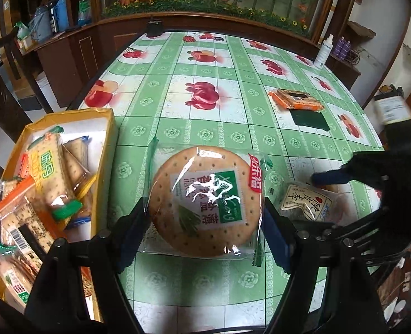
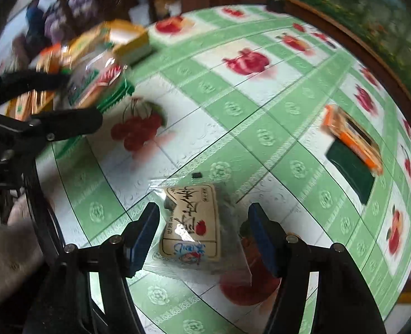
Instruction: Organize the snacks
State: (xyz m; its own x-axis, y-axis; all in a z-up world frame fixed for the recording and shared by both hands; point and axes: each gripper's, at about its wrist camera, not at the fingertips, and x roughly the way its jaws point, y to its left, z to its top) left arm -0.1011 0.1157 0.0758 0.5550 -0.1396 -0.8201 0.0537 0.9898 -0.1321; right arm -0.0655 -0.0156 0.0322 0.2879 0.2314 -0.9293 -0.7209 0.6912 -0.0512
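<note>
A large round cracker in a clear packet (image 1: 202, 200) sits between the fingers of my left gripper (image 1: 205, 222), and both pads press on its sides. In the right wrist view the same packet (image 2: 94, 83) hangs off the table beside the yellow box (image 2: 130, 41). A small clear packet with a cream label (image 2: 191, 225) lies on the tablecloth between the fingers of my right gripper (image 2: 204, 236). There is a gap between the packet and each pad. In the left wrist view this small packet (image 1: 305, 203) lies just right of the cracker.
The yellow cardboard box (image 1: 110, 139) at the table's left edge holds several wrapped cracker packets. An orange packet (image 1: 297, 98) rests on a dark green pad (image 1: 311, 121) at the far right. A white spray bottle (image 1: 323, 53) stands at the back right corner.
</note>
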